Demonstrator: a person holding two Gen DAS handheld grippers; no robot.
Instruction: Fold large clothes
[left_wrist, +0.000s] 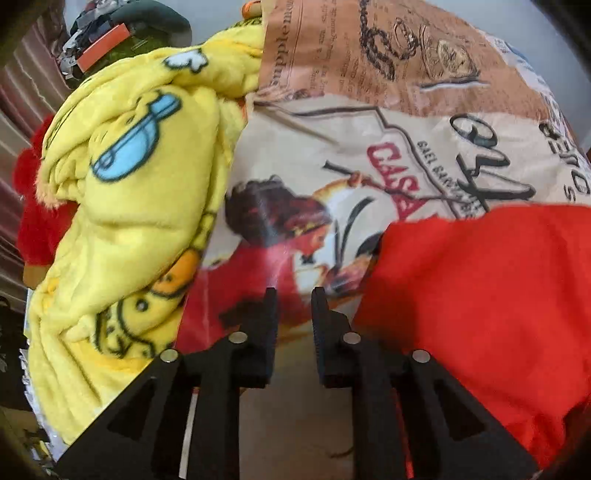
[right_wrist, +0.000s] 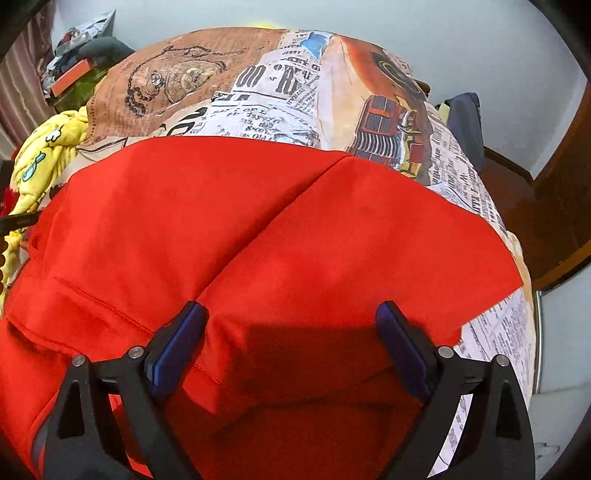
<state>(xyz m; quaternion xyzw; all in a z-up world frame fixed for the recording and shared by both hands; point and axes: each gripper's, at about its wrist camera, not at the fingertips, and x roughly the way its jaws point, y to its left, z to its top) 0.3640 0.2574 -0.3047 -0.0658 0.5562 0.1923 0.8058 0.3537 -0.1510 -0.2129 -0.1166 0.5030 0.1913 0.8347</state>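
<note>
print-covered bed (right_wrist: 258, 107) bearing a spread red garment (right_wrist: 258, 229) and a bunched yellow blanket (left_wrist: 129, 206)

Printed on the newspaper-collage bedsheet (left_wrist: 369, 110): "CASA" in red capitals, "Supplement" sideways on the brown panel; in the right wrist view, large "00 R" among headlines too small to read.
</note>
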